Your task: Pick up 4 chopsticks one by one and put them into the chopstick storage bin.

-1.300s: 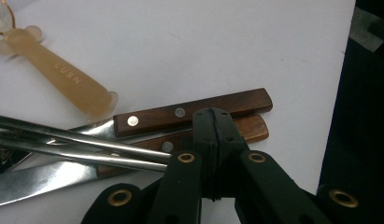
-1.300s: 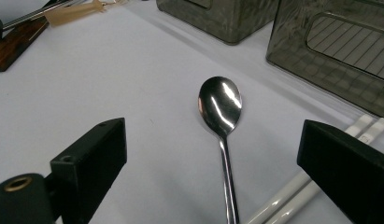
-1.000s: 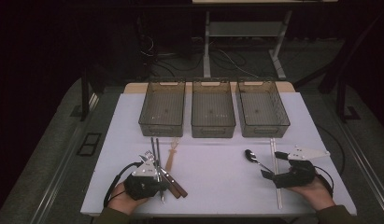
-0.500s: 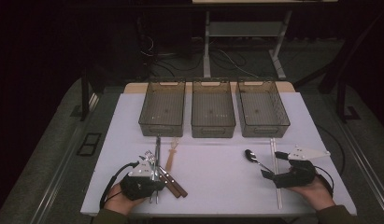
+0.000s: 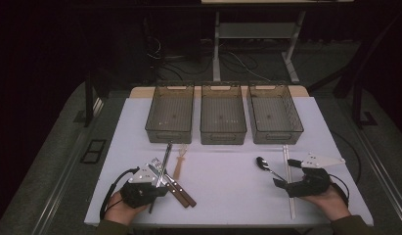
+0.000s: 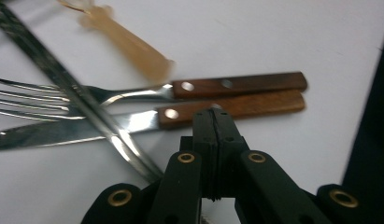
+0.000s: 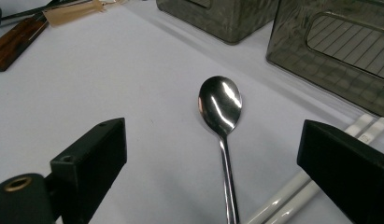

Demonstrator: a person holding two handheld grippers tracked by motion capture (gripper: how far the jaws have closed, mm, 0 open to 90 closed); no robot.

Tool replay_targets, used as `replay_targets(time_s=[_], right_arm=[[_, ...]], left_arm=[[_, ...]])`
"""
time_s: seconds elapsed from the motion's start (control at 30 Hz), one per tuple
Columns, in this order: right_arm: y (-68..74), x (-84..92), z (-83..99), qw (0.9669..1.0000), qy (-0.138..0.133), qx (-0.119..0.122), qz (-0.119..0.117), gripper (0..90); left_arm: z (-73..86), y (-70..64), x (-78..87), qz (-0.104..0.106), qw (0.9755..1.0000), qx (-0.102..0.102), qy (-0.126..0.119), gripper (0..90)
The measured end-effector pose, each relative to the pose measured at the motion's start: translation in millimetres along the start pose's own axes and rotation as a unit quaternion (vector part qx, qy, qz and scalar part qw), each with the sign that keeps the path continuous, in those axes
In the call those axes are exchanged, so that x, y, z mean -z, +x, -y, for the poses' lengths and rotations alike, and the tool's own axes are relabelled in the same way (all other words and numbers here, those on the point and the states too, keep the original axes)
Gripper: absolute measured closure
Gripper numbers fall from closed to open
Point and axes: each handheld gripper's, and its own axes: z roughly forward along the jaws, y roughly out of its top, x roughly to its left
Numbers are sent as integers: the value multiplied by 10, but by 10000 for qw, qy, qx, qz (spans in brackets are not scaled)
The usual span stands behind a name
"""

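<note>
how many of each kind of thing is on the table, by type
mesh bins: 3
wood-handled fork: 1
wood-handled knife: 1
all-metal utensil, head hidden: 1
pale plastic utensil: 1
metal spoon: 1
white chopsticks: 2
total: 10

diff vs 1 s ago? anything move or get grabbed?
Nothing picked up or released. The left gripper shifted only slightly by the cutlery pile, jaws shut and empty, next to the wooden-handled knife and fork. The right gripper kept still, jaws open either side of the spoon. Cutlery and three bins unchanged.
</note>
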Motion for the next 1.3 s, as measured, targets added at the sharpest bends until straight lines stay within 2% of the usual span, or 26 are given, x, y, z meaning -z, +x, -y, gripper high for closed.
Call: replay_targets(time_s=[0.17, 0.3, 0.5, 0.53, 0.67, 0.97, 1.03, 1.17, 1.3], right_arm=[[6, -14, 3, 10000, 41, -11, 5, 82], [-3, -17, 5, 10000, 48, -22, 17, 83], [-2, -18, 7, 10000, 59, -22, 26, 83], [-3, -17, 7, 10000, 57, -30, 29, 83], [-4, -18, 7, 10000, 61, -31, 32, 83], [-5, -17, 9, 10000, 73, -36, 40, 83], [-5, -16, 9, 10000, 70, -36, 40, 83], [-8, -14, 10, 10000, 60, -42, 41, 83], [-7, -13, 9, 10000, 58, -41, 40, 83]], left_arm=[[-123, 166, 20, -417, 9990, 122, -140, 888], [-233, 299, -2, -623, 9973, 255, -284, 888], [-400, 495, -96, -1082, 9928, 430, -294, 888], [-442, 561, -135, -1130, 9917, 523, -327, 887], [-498, 643, -201, -1241, 9900, 609, -279, 863], [-618, 794, -404, -1395, 9863, 868, -171, 695], [-640, 816, -441, -1501, 9847, 879, -112, 680], [-667, 854, -511, -1578, 9827, 966, -21, 668], [-674, 882, -570, -1609, 9818, 1003, 82, 670]])
